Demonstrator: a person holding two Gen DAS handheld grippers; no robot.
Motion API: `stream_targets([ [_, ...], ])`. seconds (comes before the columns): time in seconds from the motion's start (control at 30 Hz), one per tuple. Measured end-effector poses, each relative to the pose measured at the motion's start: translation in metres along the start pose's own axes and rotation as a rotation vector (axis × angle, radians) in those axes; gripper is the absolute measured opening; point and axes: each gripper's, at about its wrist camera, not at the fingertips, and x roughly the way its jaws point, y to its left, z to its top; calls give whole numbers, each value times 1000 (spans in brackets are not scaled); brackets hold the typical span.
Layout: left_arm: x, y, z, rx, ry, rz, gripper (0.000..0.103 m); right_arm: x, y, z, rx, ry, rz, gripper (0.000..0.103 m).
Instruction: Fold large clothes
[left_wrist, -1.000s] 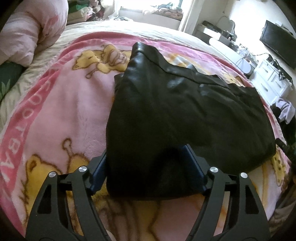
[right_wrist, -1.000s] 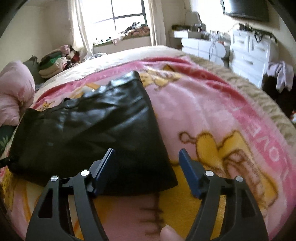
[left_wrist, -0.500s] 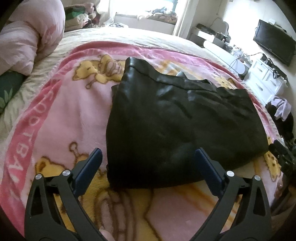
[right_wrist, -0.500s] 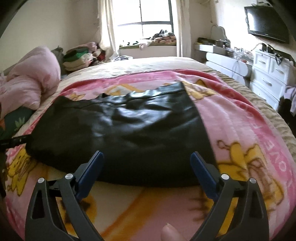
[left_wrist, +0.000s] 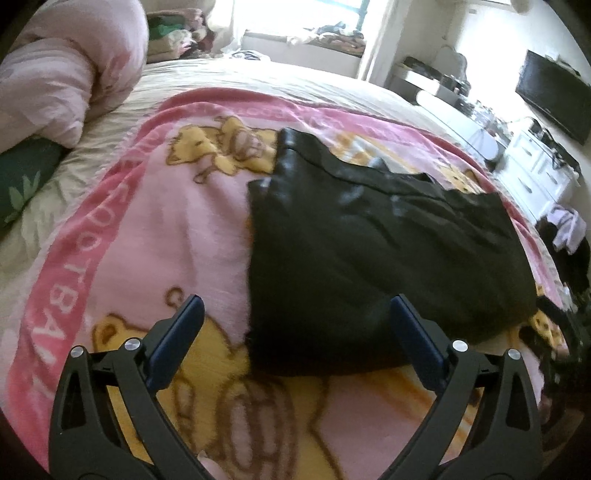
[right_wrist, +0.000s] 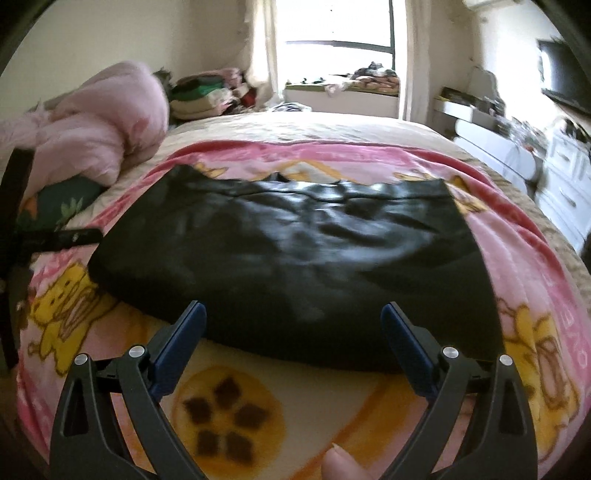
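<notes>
left gripper (left_wrist: 295, 317): jaws spread wide, empty, above near edge of folded glossy black garment (left_wrist: 369, 251) | right gripper (right_wrist: 293, 321): jaws spread wide, empty | garment flat on pink cartoon-print fleece blanket (left_wrist: 166, 240)

light: daylight from the window (right_wrist: 338, 55), totally blown out white | glare: soft sheen on the black garment (right_wrist: 295, 251), room's right side washed out | shadows: dim near corners, dark fisheye vignette | blur: right wrist view smeared, esp. dresser (right_wrist: 569, 188); blanket (left_wrist: 147, 236) print soft up close | distortion: heavy edge bending
</notes>
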Motion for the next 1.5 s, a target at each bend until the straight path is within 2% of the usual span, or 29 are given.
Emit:
stream_targets([
  [0.27,5,24,8,-66,-11,40,94,24,69,7,-181,19,75,95],
  [0.57,11,39,19,-102,-24,67,94,54,125,4,-369,44,70,95],
  [0.7,14,44,22,-111,-23,73,94,69,144,3,-438,59,50,95],
  [0.97,19,54,29,-130,-15,79,94,95,173,-1,-579,64,-49,95],
  [1.3,23,62,33,-144,2,78,94,116,187,10,-644,37,-83,93],
  [1.33,23,62,33,-145,1,77,94,116,189,10,-648,21,-91,91],
  [1.4,23,64,34,-150,-1,73,94,113,194,8,-677,-11,-96,81],
  [1.47,23,65,34,-155,-1,70,94,108,199,2,-711,-42,-96,57],
  [1.5,23,67,35,-161,0,66,94,105,203,0,-731,-62,-98,49],
])
